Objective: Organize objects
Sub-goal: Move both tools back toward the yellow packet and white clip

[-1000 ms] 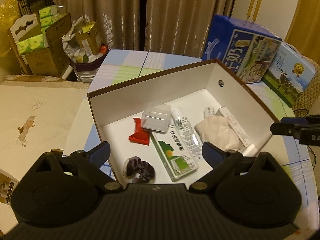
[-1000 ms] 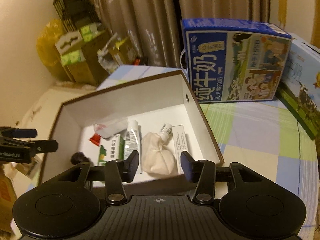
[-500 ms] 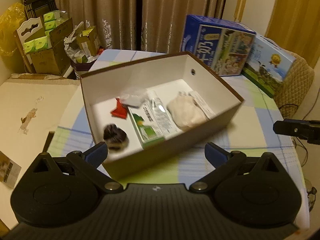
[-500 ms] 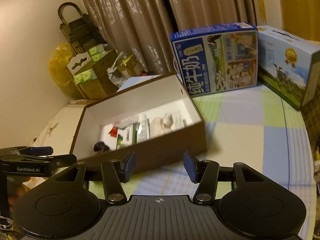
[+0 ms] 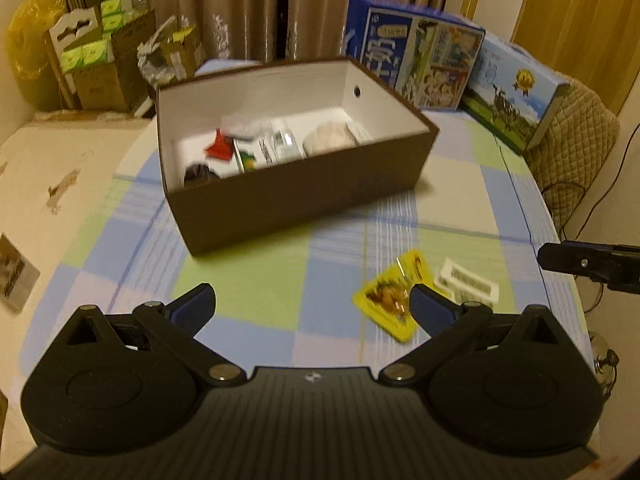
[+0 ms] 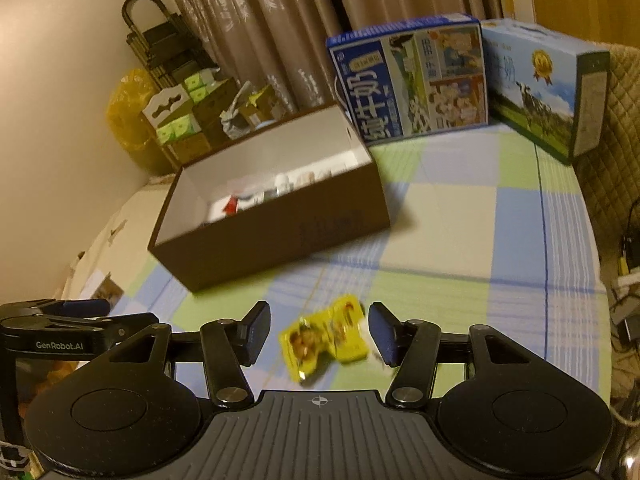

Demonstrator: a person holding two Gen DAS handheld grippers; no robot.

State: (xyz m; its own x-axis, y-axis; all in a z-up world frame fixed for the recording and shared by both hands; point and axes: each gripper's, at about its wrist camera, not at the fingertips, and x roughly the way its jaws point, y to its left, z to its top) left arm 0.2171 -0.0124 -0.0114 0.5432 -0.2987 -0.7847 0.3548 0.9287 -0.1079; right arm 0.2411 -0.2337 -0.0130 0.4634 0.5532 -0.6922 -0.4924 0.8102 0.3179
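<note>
A brown box (image 5: 304, 196) (image 6: 280, 232) with a white inside stands on the checked tablecloth (image 5: 256, 280) and holds several small items: a red packet (image 5: 219, 148), a dark scrunchie (image 5: 200, 172), a cream pouch (image 5: 330, 138). A yellow sachet (image 5: 390, 300) (image 6: 328, 338) lies flat on the cloth in front of the box, with a white blister pack (image 5: 466, 282) just right of it. My right gripper (image 6: 318, 334) is open, and the sachet lies between its fingers without touching them. My left gripper (image 5: 310, 306) is open and holds nothing.
Two milk cartons (image 5: 412, 62) (image 6: 548, 80) stand at the table's far right edge. Cardboard boxes (image 5: 100, 64) and a yellow bag (image 5: 28, 36) are stacked beyond the far left. A quilted chair back (image 5: 576, 152) is at the right. The other gripper's tip (image 5: 588, 266) shows at the right.
Both grippers have pulled back from the box towards the table's near side. The yellow sachet and white blister pack have come into view; the sachet now sits between the right fingers.
</note>
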